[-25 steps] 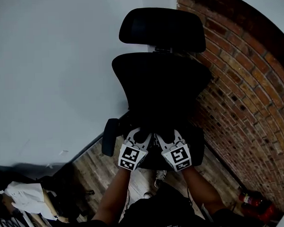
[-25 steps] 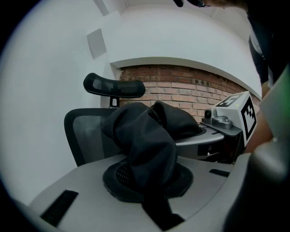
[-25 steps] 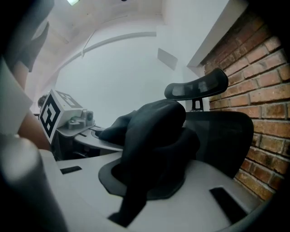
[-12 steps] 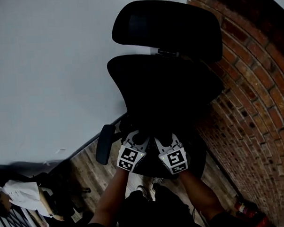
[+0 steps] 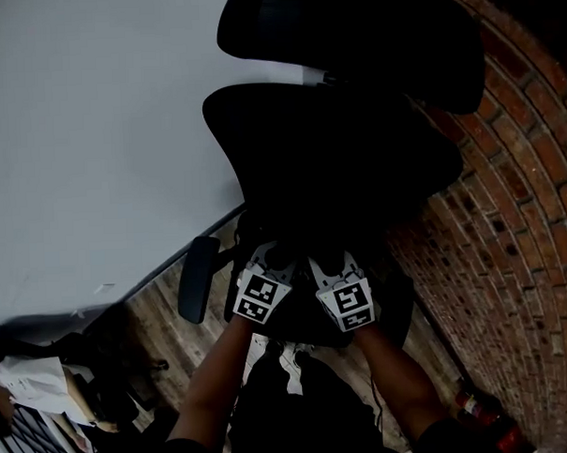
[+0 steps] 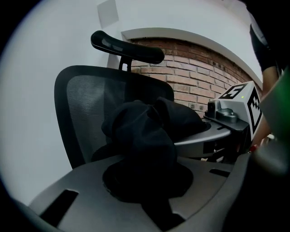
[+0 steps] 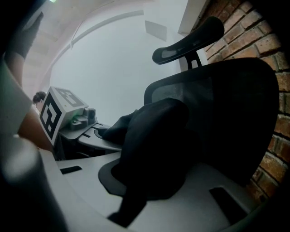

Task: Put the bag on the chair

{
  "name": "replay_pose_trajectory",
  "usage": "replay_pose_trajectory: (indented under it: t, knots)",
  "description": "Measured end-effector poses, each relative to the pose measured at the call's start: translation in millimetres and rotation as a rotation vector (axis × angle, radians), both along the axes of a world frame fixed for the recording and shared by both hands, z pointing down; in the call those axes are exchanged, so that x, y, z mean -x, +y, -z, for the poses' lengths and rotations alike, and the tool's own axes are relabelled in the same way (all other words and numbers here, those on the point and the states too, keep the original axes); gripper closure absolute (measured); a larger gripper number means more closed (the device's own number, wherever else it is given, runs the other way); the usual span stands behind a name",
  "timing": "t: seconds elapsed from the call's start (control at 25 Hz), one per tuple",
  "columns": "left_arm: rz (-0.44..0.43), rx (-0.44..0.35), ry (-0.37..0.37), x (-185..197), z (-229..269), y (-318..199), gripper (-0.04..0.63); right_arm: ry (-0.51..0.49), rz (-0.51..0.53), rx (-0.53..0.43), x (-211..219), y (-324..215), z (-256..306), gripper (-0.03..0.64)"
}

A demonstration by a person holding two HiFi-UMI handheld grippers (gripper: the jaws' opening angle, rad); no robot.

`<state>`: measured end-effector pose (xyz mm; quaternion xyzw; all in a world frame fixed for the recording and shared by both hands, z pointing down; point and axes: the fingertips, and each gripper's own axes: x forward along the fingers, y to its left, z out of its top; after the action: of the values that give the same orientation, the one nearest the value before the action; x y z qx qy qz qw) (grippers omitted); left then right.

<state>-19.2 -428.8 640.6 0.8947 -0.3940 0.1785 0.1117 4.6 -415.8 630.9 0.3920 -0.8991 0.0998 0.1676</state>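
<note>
The black fabric bag [image 6: 145,136] hangs bunched in front of the black mesh office chair [image 5: 328,163]. Both grippers hold it side by side over the front of the seat. My left gripper [image 6: 147,181] is shut on a fold of the bag, and my right gripper [image 7: 145,181] is shut on another fold of the bag [image 7: 154,136]. In the head view the left gripper [image 5: 267,268] and right gripper [image 5: 337,270] sit close together. There the bag blends into the dark seat. The headrest [image 6: 127,45] stands above the chair back.
A brick wall [image 5: 518,220] runs close along the chair's right side and a white wall [image 5: 92,135] stands behind it. The chair's left armrest [image 5: 197,276] juts out over the wooden floor [image 5: 165,315]. Dark clutter with white paper [image 5: 32,382] lies at lower left.
The chair has grown larger and shifted up in the head view as the person came closer. Both grippers stay together at the seat's front with the bag still held.
</note>
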Motion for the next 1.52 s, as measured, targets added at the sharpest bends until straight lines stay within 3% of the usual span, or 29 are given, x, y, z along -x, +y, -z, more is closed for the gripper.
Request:
replay_pose_trajectory:
  t: [0.4, 0.68, 0.92, 1.12, 1.24, 1.36, 1.52]
  knots:
    - [-0.044, 0.069, 0.018, -8.6, -54.8, -20.2, 0.532, 0.059, -0.025, 0.056, -8.4, -21.6, -54.3, 0.572]
    - [-0.088, 0.13, -0.01, -13.5, -99.7, -17.7, 0.522, 0.1, -0.03, 0.12, -16.5, -20.0, -101.2, 0.571]
    - [-0.069, 0.11, 0.004, -15.3, -107.4, -27.6, 0.52, 0.096, -0.068, 0.103, -20.6, -29.1, -111.2, 0.572]
    - [-0.099, 0.173, -0.036, -16.9, -119.0, -25.5, 0.508, 0.085, -0.069, 0.15, -23.1, -28.2, -120.1, 0.569]
    - [-0.096, 0.197, -0.07, -16.3, -127.2, -20.0, 0.468, 0.09, -0.081, 0.187, -28.5, -24.1, -127.1, 0.533]
    - [-0.066, 0.2, -0.081, -7.2, -126.4, -20.3, 0.37, 0.101, -0.074, 0.213, -29.0, -23.9, -131.6, 0.427]
    - [-0.003, 0.188, -0.057, 10.3, -106.0, -20.2, 0.334, 0.084, -0.101, 0.223, -37.4, -21.4, -126.5, 0.358]
